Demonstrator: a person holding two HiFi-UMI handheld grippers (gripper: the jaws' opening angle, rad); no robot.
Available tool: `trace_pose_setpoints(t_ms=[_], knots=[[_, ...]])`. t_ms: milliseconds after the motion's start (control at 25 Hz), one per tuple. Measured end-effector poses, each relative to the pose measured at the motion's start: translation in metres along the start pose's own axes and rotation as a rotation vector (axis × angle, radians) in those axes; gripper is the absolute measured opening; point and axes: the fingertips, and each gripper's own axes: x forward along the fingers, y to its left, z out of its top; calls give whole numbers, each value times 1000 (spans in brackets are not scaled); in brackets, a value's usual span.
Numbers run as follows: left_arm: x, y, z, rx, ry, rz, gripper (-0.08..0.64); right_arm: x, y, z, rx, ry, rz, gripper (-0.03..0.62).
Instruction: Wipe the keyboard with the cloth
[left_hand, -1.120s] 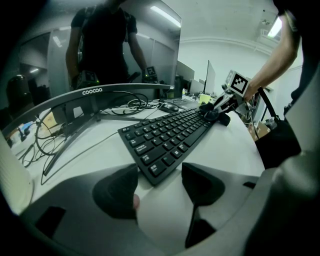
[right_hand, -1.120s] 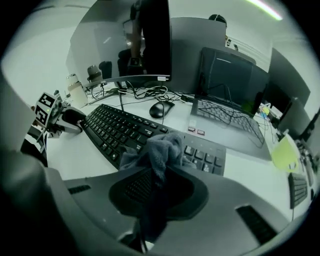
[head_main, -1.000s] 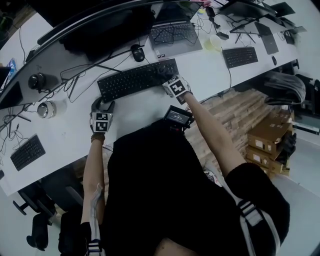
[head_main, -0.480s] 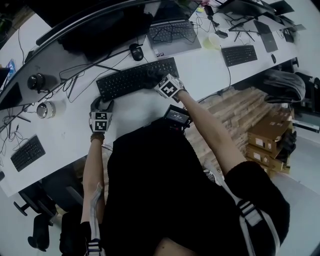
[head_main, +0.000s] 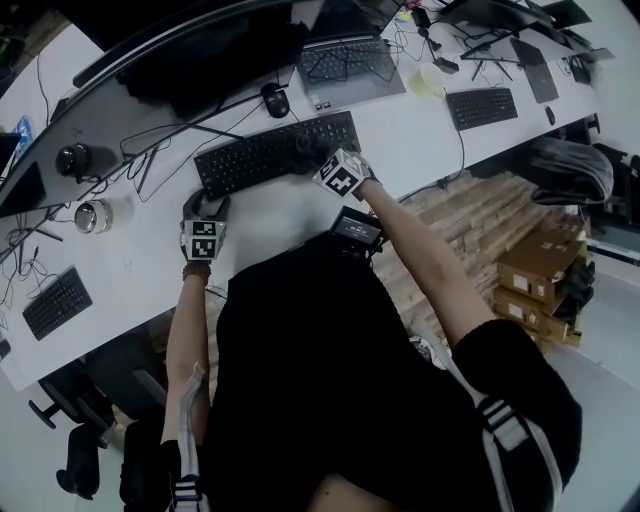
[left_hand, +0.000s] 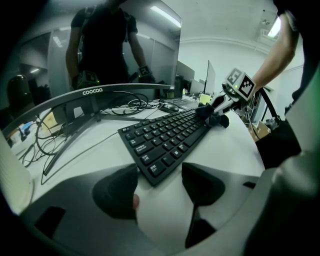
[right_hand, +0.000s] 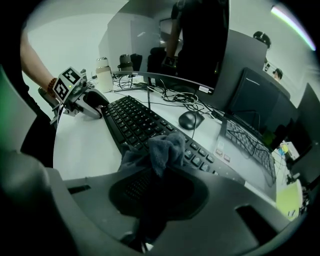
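Black top, grey grippers with marker cubes
The short-sleeved top (head_main: 300, 380) is black, with white stripes (head_main: 497, 415) near both sleeve ends; the left gripper (head_main: 205, 207) and right gripper (head_main: 312, 155) each have a smooth grey shell, dark jaw pads and a white cube (head_main: 203, 240) printed with black square markers; a thin beaded band (right_hand: 51, 84), perhaps a bracelet, rings the left wrist

Keyboard (head_main: 262, 158): black, full-size, lying flat and slanted on your white surface (head_main: 130, 250).
Cloth (right_hand: 162, 146): dark grey, bunched into a wad, pinched in the fingers of your right gripper (right_hand: 156, 172), its loose end resting on the keys right of the keyboard's middle.
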Motion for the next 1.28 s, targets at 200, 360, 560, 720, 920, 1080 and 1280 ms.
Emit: trace_pose_setpoints(t_ms=[200, 360, 560, 720, 920, 1080, 1280], knots=[[0, 0, 0, 0, -1, -1, 273, 6, 28, 12, -166, -26, 58, 48], [1, -1, 0, -5, 1, -4, 273, 14, 46, 30, -178, -31, 80, 48], [0, -1, 0, -7, -1, -4, 275, 14, 47, 31, -206, -31, 95, 48], [0, 1, 1, -3, -2, 1, 276, 16, 51, 34, -302, -26, 83, 48], [0, 1, 1, -5, -2, 2, 276, 24, 66, 49, -386, -30, 93, 48], [0, 1, 2, -9, -1, 4, 279, 26, 69, 52, -402, -28, 103, 48], [0, 1, 2, -9, -4, 5, 281, 27, 74, 54, -550, -34, 76, 48]])
